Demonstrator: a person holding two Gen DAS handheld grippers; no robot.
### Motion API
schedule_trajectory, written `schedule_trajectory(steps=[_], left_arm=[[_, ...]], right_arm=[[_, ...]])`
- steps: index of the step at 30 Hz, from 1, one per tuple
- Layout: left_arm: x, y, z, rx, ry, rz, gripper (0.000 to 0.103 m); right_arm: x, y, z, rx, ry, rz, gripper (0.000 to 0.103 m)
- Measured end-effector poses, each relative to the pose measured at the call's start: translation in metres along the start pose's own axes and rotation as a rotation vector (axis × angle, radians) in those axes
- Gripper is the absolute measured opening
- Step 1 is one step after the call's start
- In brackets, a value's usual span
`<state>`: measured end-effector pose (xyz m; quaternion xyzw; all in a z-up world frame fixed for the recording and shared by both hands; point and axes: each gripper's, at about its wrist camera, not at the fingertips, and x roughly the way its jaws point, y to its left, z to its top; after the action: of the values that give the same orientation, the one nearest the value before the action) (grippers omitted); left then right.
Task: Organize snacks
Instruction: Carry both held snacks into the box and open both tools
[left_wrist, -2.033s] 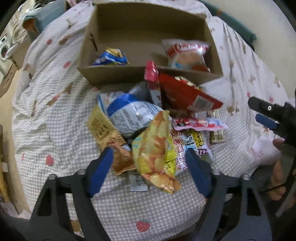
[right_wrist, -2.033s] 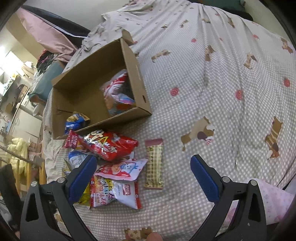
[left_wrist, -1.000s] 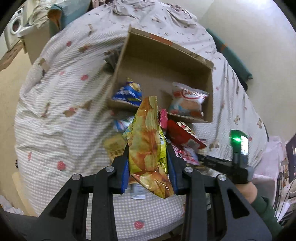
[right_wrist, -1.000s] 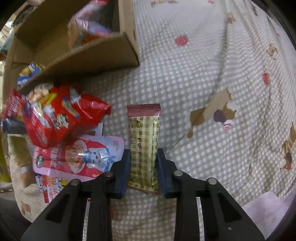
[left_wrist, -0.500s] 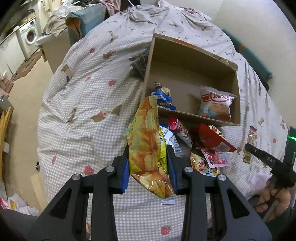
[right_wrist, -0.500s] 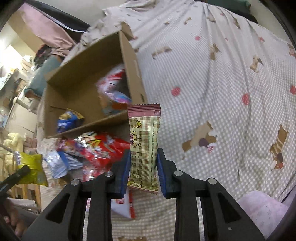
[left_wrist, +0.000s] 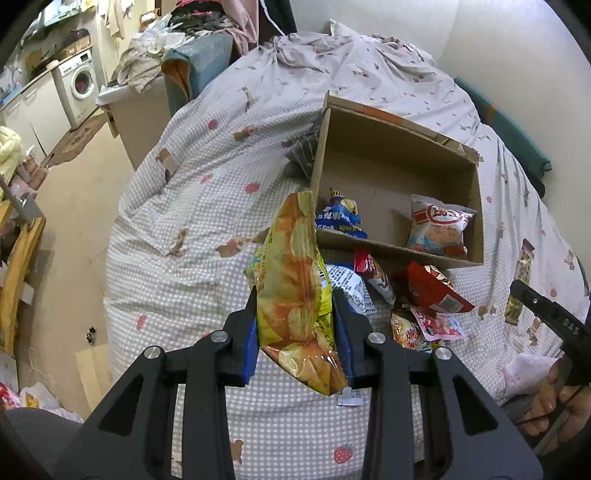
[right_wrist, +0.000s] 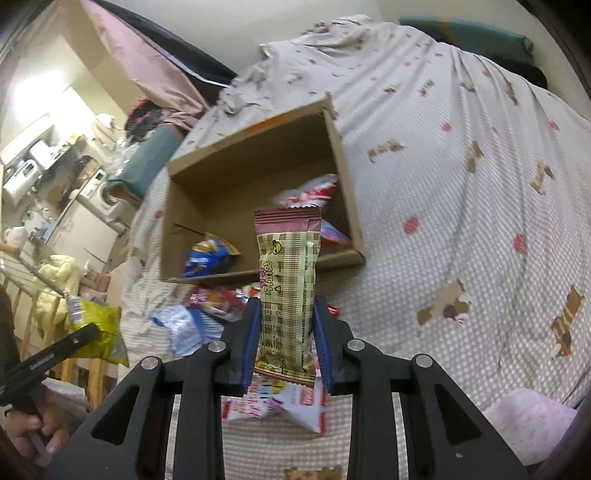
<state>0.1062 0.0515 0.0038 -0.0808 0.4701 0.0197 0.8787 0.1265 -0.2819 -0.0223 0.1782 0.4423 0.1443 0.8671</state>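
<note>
My left gripper (left_wrist: 295, 314) is shut on a yellow chip bag (left_wrist: 295, 280) and holds it above the bed, short of the cardboard box (left_wrist: 476, 206). My right gripper (right_wrist: 286, 325) is shut on a beige wafer bar with a maroon top (right_wrist: 286, 280), held upright in front of the box (right_wrist: 343, 173). The box holds a blue snack bag (left_wrist: 338, 218) on its left and a red-and-white bag (left_wrist: 437, 225) on its right. Loose snacks lie in a pile (left_wrist: 424, 291) in front of the box. The wafer bar also shows in the left wrist view (left_wrist: 522, 280).
The box sits on a checked bedspread (left_wrist: 192, 206) with strawberry and bear prints. A washing machine (left_wrist: 79, 85) and cluttered furniture stand at the far left. A wall runs behind the bed. A teal cushion (right_wrist: 465, 37) lies at the bed's far edge.
Both grippers closed on their snacks and lifted them off the bed. The left now holds the chip bag higher and further back; the right has raised the wafer bar toward the box.
</note>
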Motion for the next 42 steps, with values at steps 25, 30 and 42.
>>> schedule_trajectory(steps=[25,30,42], left_arm=[[0.049,-0.087,0.104,0.178,-0.086,0.002,0.031],[0.070,-0.107,0.116,0.224,-0.102,0.024,0.031],[0.122,-0.122,0.120,0.248,-0.057,0.045,0.031]], right_arm=[[0.060,0.024,0.085,-0.105,-0.004,0.063,0.029],[0.081,0.015,0.096,-0.063,0.021,0.079,0.029],[0.119,0.004,0.100,-0.041,0.094,0.051,0.029]])
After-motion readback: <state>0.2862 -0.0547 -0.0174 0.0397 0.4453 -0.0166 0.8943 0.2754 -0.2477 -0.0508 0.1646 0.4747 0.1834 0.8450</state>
